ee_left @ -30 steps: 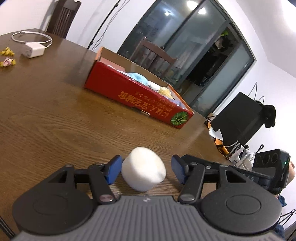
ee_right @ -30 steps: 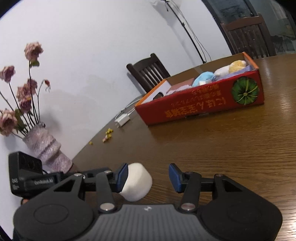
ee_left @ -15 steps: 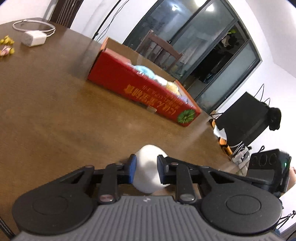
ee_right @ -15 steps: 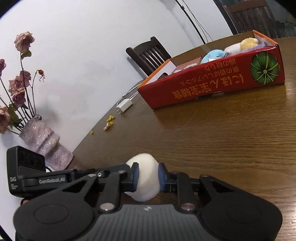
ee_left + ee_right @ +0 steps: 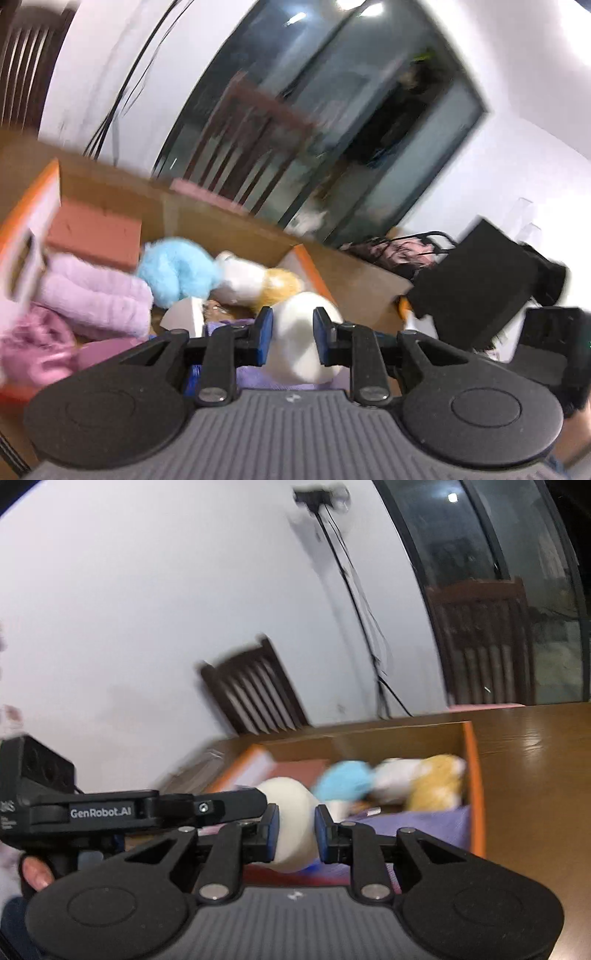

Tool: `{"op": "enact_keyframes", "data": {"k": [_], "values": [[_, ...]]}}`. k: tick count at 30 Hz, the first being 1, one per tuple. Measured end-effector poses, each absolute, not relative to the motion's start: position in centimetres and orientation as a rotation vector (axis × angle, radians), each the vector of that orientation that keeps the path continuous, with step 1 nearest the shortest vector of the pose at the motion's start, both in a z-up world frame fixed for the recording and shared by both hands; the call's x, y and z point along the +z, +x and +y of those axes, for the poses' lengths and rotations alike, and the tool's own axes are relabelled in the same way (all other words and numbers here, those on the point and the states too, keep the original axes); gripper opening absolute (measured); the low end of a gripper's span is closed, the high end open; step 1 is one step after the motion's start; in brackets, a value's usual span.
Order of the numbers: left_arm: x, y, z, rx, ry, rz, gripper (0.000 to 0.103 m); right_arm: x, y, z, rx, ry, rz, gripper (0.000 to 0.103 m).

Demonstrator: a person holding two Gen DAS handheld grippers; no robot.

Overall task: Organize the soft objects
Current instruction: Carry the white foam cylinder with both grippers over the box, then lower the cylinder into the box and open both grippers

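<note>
Over the open box: both tongs now carry one white soft lump above its contents.
A second ago it sat on the worktop between wide tongs; now left tongs and right tongs are narrowed on it, low in each frame's centre, beside the blue plush. Likely only the release remains.

wrist views, close, both facing box

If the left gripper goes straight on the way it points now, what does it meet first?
Probably the white-and-yellow plush toy inside the open cardboard box. The left gripper, squeezing a soft white foam piece, points just above it; blur makes depth unsure.
</note>
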State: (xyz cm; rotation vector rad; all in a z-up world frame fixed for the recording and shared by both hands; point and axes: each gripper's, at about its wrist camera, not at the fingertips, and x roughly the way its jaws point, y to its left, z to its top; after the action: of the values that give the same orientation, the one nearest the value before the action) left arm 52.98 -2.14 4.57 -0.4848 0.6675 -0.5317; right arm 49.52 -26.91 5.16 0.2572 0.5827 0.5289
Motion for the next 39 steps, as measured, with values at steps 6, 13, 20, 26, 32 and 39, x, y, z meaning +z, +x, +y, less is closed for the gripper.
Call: {"op": "enact_keyframes", "data": {"k": [6, 13, 20, 26, 32, 39], "values": [[1.4, 59.0, -4.9, -0.378, -0.408, 0.808, 0.019, 1.9, 56.9, -25.7, 0.435, 0.137, 0.711, 0.019], [0.6, 59.9, -4.7, -0.348, -0.392, 0.848, 0.02, 0.1, 58.5, -24.5, 0.409, 0.06, 0.739, 0.013], [1.7, 59.1, -4.7, -0.337, -0.339, 0.819, 0.044, -0.1, 59.0, -23.2, 0.397, -0.044, 0.762, 0.013], [5.5, 54.4, -3.6, -0.307, -0.234, 0.72, 0.046, 1.7, 57.8, -23.7, 0.36, 0.005, 0.724, 0.035], [9.7, 48.5, -0.5, -0.285, -0.035, 0.617, 0.069, 7.5, 52.5, -24.2, 0.366, -0.046, 0.613, 0.052], [11.3, 42.1, 2.8, -0.189, 0.07, 0.515, 0.089, 10.9, 46.1, -27.1, 0.33, -0.05, 0.571, 0.079]]}}
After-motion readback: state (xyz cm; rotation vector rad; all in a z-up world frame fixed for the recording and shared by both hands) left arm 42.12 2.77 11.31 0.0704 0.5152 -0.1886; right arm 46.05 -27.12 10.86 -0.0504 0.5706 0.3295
